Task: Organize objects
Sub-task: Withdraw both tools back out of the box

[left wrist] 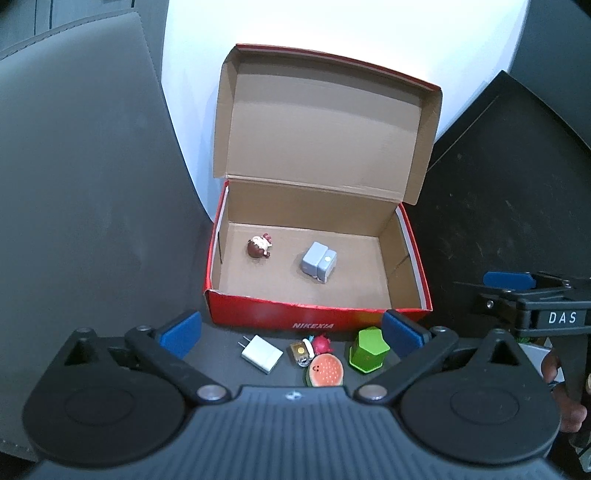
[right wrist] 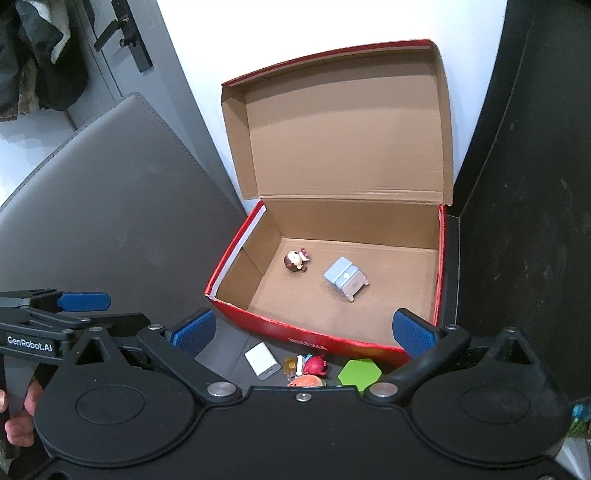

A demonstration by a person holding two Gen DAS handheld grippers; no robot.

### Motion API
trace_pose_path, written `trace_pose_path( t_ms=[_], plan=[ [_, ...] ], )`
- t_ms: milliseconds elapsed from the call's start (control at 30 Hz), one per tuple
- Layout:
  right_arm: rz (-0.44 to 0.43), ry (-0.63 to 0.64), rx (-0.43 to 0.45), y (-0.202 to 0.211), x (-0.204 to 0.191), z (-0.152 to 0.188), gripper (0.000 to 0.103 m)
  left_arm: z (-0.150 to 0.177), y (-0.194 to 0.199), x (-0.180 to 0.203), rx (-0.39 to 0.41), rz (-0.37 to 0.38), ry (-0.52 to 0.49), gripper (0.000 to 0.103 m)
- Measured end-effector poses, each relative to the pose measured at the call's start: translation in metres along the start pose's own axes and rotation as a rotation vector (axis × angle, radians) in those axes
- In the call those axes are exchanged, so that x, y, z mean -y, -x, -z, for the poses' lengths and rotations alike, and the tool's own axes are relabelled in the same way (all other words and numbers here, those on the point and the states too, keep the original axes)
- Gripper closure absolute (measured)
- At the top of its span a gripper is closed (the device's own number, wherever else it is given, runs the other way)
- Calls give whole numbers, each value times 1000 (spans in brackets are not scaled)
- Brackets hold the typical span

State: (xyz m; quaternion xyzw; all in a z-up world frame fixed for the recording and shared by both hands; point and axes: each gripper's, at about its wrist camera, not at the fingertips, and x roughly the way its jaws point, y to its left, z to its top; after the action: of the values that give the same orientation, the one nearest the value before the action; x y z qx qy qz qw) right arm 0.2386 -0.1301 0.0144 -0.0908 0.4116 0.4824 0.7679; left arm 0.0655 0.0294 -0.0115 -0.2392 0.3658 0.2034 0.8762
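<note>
An open red shoebox [left wrist: 317, 319] [right wrist: 314, 338] stands on the dark table, lid up. Inside lie a small brown-haired doll [left wrist: 259, 246] [right wrist: 295, 260] and a grey-blue cube toy [left wrist: 318, 261] [right wrist: 346, 277]. In front of the box lie a white charger [left wrist: 261, 353] [right wrist: 263, 360], a red figure [left wrist: 320, 344] [right wrist: 314, 364], a small yellow toy [left wrist: 300, 352], a watermelon toy [left wrist: 325, 371] and a green hexagonal block [left wrist: 368, 349] [right wrist: 359, 373]. My left gripper [left wrist: 291, 334] is open and empty above these. My right gripper [right wrist: 303, 330] is open and empty over the box's front wall.
A grey chair back [left wrist: 81, 155] [right wrist: 110, 206] stands left of the box. A white wall [left wrist: 332, 33] is behind it. A dark panel [left wrist: 517, 184] sits to the right. Each gripper shows at the edge of the other's view.
</note>
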Motion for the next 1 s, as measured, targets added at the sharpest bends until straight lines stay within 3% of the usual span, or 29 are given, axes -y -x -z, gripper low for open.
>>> trace_pose_path(
  t_ms=[233, 333, 1000],
  plan=[
    [4, -39, -9, 5, 2, 10, 0, 7, 6, -4, -8, -2, 15, 0],
    [26, -57, -11, 8, 3, 14, 0, 9, 6, -8, -32, 41, 48, 0],
    [26, -153, -49, 15, 12, 30, 0, 20, 8, -11, -71, 7, 20, 0]
  ],
)
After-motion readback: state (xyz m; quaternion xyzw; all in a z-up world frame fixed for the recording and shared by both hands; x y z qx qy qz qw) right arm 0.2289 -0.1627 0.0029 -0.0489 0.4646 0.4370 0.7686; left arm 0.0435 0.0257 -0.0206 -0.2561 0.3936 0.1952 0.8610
